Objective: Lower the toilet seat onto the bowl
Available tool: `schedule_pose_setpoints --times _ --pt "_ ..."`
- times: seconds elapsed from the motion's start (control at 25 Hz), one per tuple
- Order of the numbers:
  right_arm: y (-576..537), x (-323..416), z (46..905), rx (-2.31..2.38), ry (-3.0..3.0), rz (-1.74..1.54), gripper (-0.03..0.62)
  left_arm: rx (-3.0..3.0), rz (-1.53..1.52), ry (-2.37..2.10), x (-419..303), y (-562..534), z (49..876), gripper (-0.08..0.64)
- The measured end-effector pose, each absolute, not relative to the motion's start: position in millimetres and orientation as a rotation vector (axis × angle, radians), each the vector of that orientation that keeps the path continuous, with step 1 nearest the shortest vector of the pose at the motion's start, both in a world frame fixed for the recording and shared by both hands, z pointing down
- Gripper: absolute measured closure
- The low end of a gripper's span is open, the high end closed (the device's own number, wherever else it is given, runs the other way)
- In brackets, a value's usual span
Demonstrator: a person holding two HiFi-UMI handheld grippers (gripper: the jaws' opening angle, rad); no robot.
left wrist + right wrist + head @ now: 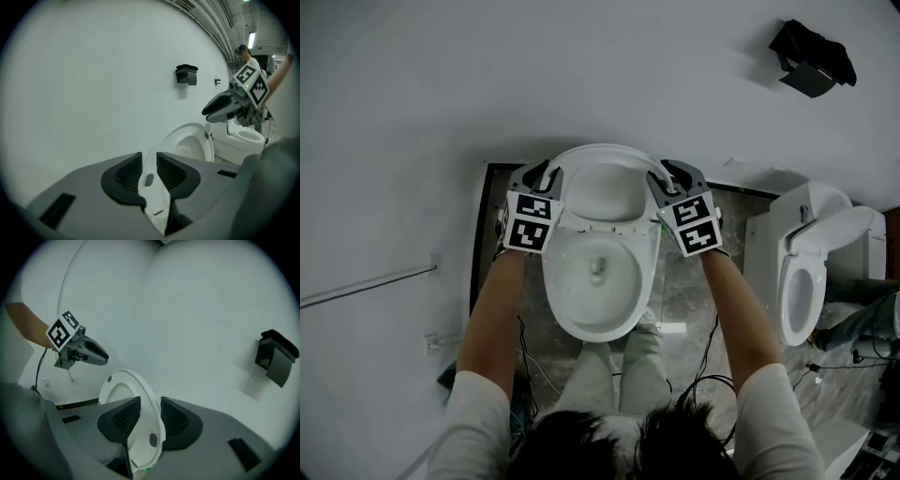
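Looking down in the head view, the toilet seat (609, 153) stands raised at the back of the bowl (551, 281), close to the wall behind it. The left gripper (546, 174) holds the seat's left edge above the bowl's back rim, and the right gripper (667, 172) holds the opposite edge. A second toilet (811, 272) stands well off to the bowl's right.

In the left gripper view, the left gripper (149, 173) has its jaws drawn narrow, with the ribbed pads (129, 171) pressed on both faces of the seat's (208, 147) thin rim. The right gripper (225, 105) shows across the ring.

In the right gripper view, the right gripper (145, 416) is likewise closed on the rim of the seat (147, 399), one pad on each face, with the left gripper (86, 352) on the far side.

The seat looks like stiff, smooth, fairly light plastic. It will probably swing freely on its hinge and could slip or drop hard, so a matched hold on both side edges seems the right grip.
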State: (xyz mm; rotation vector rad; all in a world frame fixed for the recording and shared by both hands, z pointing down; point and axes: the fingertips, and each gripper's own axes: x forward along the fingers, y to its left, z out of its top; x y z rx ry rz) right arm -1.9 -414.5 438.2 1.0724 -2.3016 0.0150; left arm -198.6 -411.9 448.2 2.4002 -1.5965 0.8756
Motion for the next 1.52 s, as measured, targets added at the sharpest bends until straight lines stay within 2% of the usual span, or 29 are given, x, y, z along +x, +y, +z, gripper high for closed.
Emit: schedule_pose_setpoints --times 0.36,0.56,0.76,1.52 --pt "-434 0 475 1.053 -2.183 0.088 0.457 2.403 0.981 -1.505 -200 -430 475 0.462" --pt "-443 5 481 1.12 -2.162 0.15 0.495 2.405 1.04 -1.463 -196 -439 489 0.468" --pt "-441 6 480 1.156 -2.168 0.133 0.508 2.416 1.052 -1.429 -189 -443 498 0.471" --pt "-421 9 472 1.151 -2.219 0.248 0.509 2.522 1.239 -1.122 -183 -431 496 0.48"
